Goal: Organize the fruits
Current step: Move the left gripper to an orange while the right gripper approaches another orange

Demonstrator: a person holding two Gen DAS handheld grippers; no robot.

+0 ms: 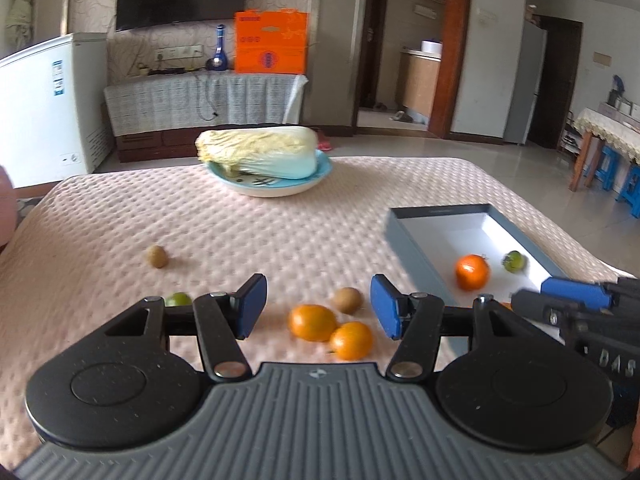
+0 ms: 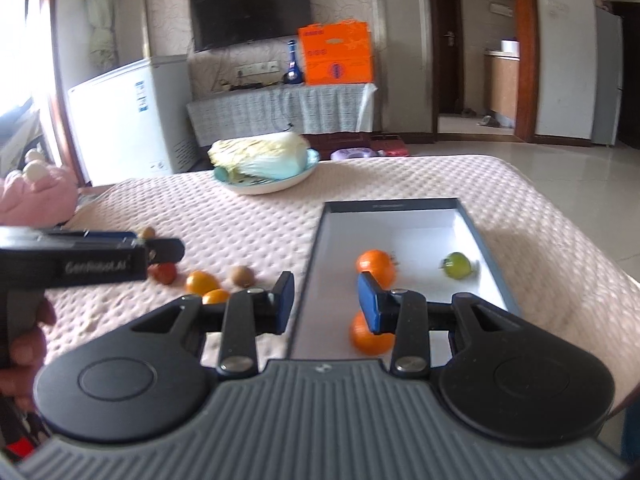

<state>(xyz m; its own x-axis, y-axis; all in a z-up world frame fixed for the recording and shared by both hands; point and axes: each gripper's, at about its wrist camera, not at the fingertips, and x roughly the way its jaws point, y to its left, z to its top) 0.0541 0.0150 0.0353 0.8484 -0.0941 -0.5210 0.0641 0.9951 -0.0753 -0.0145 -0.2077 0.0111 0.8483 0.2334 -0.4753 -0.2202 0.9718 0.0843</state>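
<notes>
Both grippers, left (image 1: 318,306) and right (image 2: 325,302), gape wide, holding nothing. The left one's body reads "GenRobot.AI". Two oranges (image 2: 375,267) lie in the grey box (image 2: 496,272).

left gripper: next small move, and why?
Probably ease the left gripper forward and down onto the nearer orange. It is open and empty, and that orange lies between its fingers on the tablecloth, touching a second orange. The box already holds fruit.

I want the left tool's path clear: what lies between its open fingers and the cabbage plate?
In the left wrist view, two oranges and a kiwi sit just ahead of the left tool; beyond them is bare tablecloth up to the plate.
</notes>
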